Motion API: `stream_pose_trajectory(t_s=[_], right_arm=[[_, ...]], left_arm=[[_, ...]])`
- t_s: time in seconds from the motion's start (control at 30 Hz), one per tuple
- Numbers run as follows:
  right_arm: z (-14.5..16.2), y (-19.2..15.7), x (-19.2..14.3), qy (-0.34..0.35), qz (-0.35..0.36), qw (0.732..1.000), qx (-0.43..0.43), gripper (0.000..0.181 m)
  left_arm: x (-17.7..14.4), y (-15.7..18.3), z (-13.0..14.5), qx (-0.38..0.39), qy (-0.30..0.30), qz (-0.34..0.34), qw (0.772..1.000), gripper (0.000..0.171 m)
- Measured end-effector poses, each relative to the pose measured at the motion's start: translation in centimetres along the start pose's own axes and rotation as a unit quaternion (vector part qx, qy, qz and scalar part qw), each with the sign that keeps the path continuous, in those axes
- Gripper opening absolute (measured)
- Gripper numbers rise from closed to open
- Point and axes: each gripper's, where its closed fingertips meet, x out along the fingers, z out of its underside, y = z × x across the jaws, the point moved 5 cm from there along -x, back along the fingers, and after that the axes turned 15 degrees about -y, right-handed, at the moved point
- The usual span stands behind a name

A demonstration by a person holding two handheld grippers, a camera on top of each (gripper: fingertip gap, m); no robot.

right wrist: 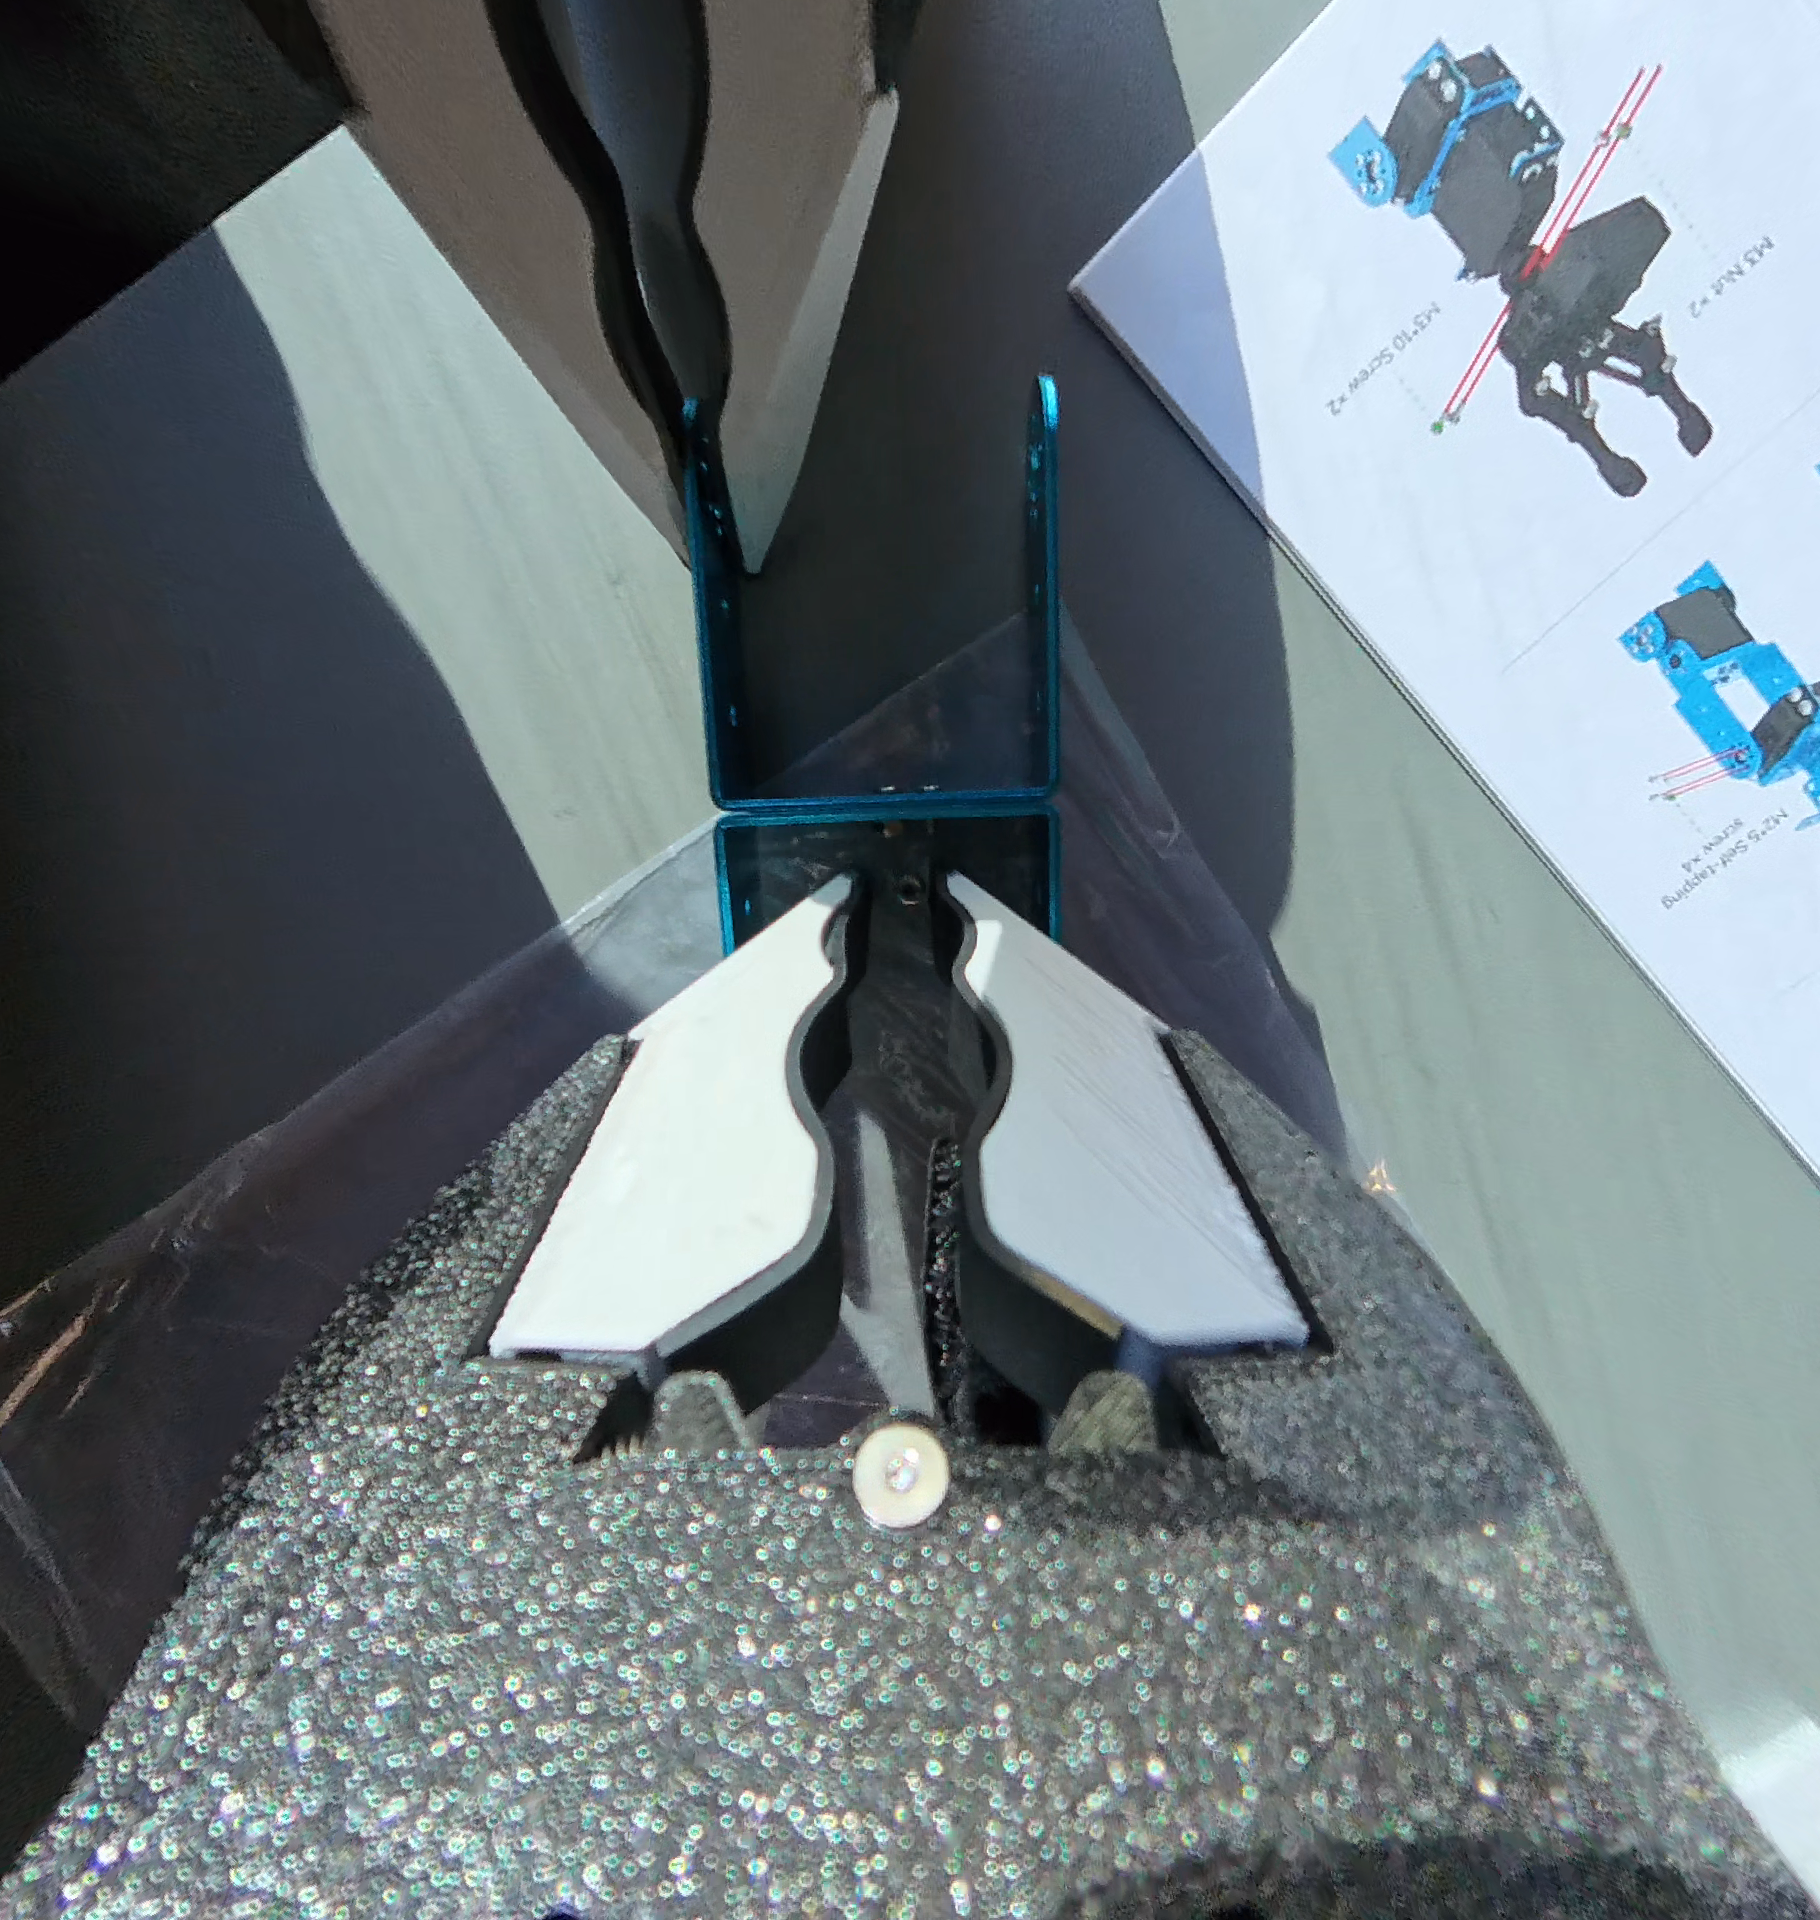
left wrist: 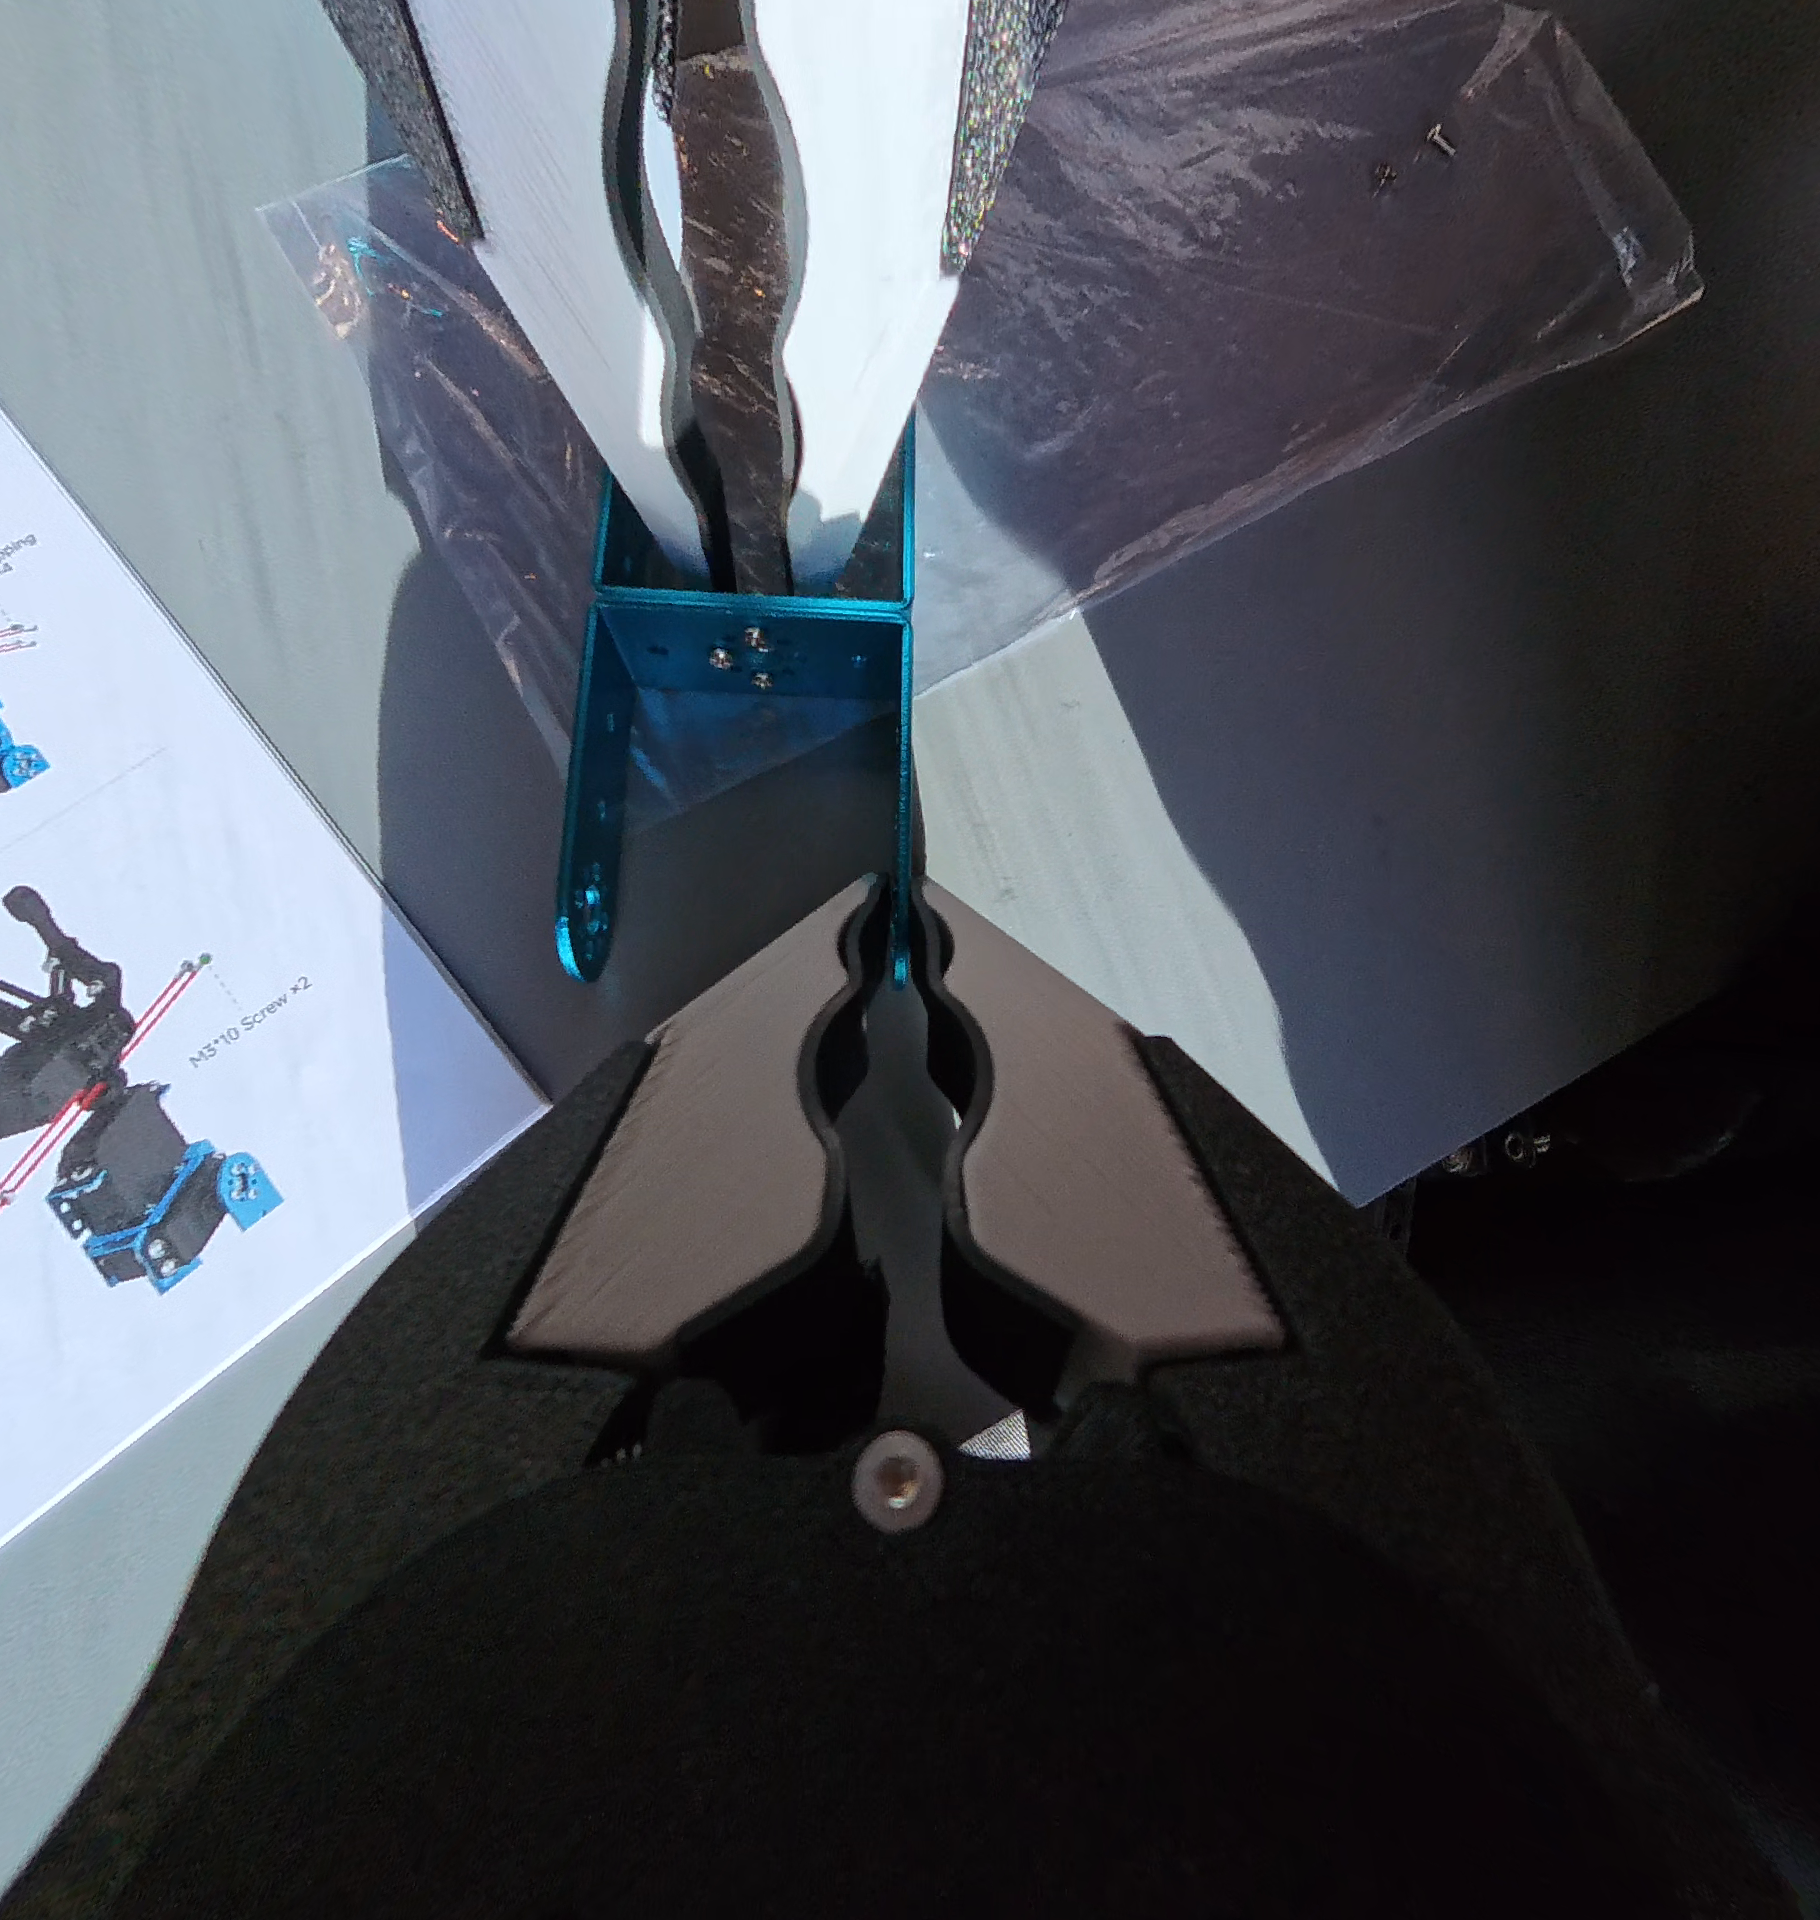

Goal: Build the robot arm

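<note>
Two blue metal U-brackets are screwed back to back. In the left wrist view, my left gripper [left wrist: 895, 904] is shut on the right arm of the nearer bracket [left wrist: 750, 670]. The white-fingered right gripper [left wrist: 750, 551] comes from the top, with its tips inside the farther bracket [left wrist: 615, 540]. In the right wrist view, my right gripper [right wrist: 901, 883] is narrowly open, its tips inside the near bracket [right wrist: 731, 883] on either side of a small screw hole. The left gripper [right wrist: 714, 520] pinches one arm of the far bracket [right wrist: 1043, 582].
A clear plastic bag [left wrist: 1249, 312] lies under the brackets on the pale table [left wrist: 1072, 831], with small screws [left wrist: 1415, 156] in its far corner. It also shows in the right wrist view [right wrist: 262, 1195]. A printed assembly sheet [left wrist: 106, 1039] [right wrist: 1560, 416] lies beside them. There is about 6 cm between the tips of the two grippers.
</note>
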Motion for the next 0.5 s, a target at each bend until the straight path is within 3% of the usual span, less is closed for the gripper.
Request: stream_pose_trajectory(t_s=[0.43,0.5], right_arm=[[0.40,-0.36,0.06,0.027,0.007,0.999,0.021,0.004],[0.49,-0.37,0.08,0.036,0.005,0.999,0.027,0.005]], left_arm=[[-0.07,0.04,0.08,-0.001,-0.001,0.001,1.000,0.002],[-0.11,0.12,-0.05,0.000,0.003,0.004,1.000,0.010]])
